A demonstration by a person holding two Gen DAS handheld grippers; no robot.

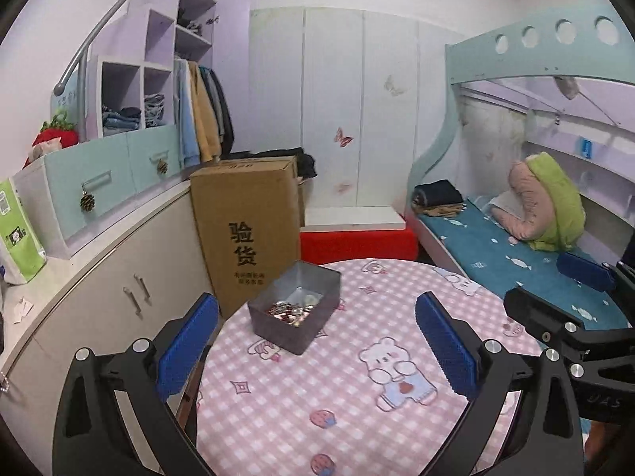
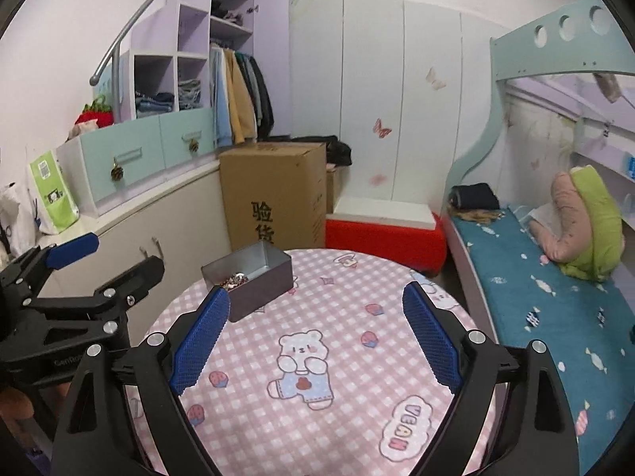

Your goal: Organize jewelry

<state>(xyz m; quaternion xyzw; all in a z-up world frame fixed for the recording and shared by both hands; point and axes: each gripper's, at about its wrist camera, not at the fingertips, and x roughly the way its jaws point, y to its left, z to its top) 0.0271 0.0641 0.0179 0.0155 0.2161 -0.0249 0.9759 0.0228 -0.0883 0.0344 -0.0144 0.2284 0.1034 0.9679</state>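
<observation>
Both the left gripper (image 1: 317,341) and right gripper (image 2: 315,335) gape wide, empty; the grey jewelry box (image 1: 295,307) (trinkets inside) sits at twelve o'clock on the counter (image 1: 357,416).

Lighting: even, soft indoor light, moderately bright, source out of view. Shadows: faint, short, beside the grey tin (image 1: 295,309) on the round table (image 1: 357,396). Glare: small bright patch on the tin's inner wall. Distortion: strong fisheye bowing; black vignette at 10, 2, 4 and 8 o'clock corners. Focus: centre fairly sharp, edges softer; slight graininess throughout.
</observation>
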